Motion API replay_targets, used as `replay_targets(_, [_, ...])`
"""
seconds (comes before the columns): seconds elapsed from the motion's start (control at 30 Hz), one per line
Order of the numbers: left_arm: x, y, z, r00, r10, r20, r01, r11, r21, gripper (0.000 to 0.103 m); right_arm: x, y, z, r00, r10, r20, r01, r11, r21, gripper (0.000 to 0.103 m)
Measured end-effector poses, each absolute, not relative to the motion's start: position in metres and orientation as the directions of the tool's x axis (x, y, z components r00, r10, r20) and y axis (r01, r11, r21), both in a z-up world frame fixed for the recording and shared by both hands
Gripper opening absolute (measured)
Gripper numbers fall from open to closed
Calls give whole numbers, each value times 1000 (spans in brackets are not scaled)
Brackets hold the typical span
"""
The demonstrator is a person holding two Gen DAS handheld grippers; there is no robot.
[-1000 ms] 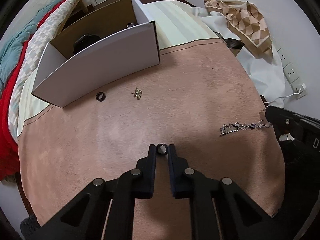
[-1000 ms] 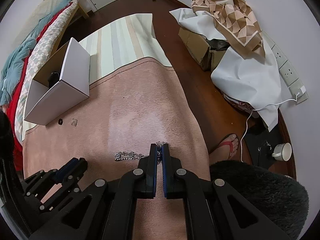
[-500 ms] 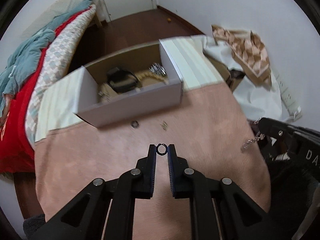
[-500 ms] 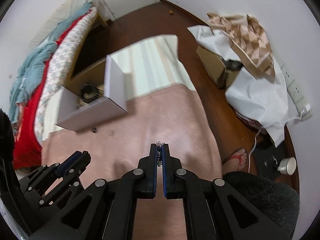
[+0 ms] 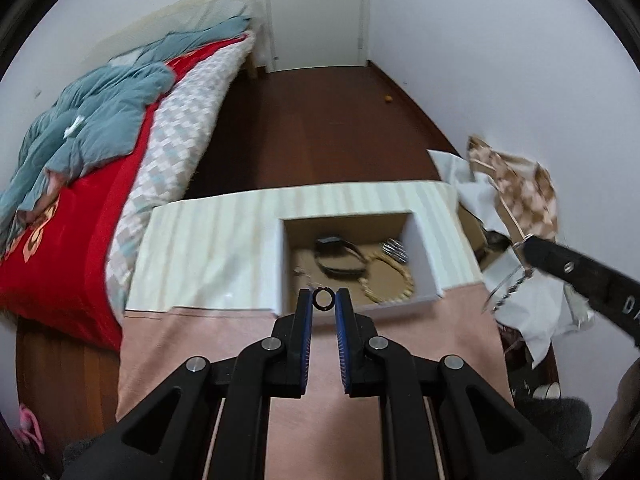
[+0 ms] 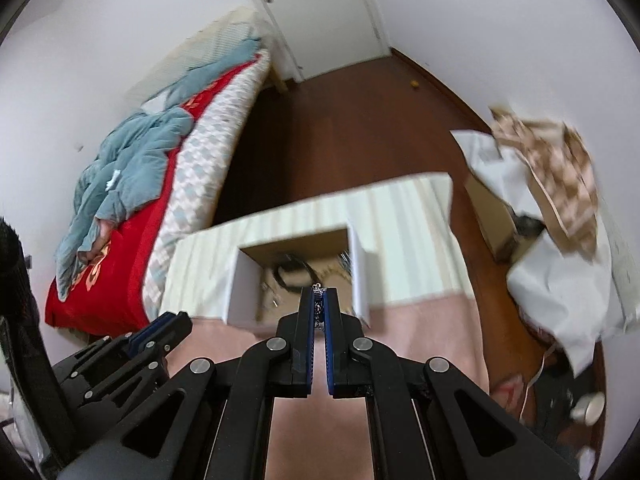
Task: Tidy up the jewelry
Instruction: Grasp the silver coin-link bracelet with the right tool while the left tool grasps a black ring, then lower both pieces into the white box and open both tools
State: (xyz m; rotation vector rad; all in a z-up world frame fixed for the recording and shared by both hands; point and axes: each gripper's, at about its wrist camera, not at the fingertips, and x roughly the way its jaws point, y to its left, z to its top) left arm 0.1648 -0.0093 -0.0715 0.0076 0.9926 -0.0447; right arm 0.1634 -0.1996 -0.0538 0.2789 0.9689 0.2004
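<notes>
My left gripper is shut on a small black ring, held in the air just in front of the open white box. In the box lie a black band, a beaded bracelet and a silver piece. My right gripper is shut on a silver chain, also raised near the box. In the left wrist view the chain dangles from the right gripper at the right.
The box stands on a striped cloth beyond the pink table cover. A bed with red and blue bedding is on the left. White cloth and a patterned scarf lie on the right.
Both grippers have lifted off the table with their pieces and moved toward the box, which now shows its open inside from above.
</notes>
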Motion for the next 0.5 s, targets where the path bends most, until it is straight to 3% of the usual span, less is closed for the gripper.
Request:
replay_targets(0.2, [197,30,-86,493,-37,-869,-25,998,-57,9,217,-170,-68,489,311,-815,-101,948,301,4])
replay_targets(0.5, [238,38,-124,366,-136,-920,-27,987,-157,9,263,-151,-144,319,294,-901,-84,956,283,4])
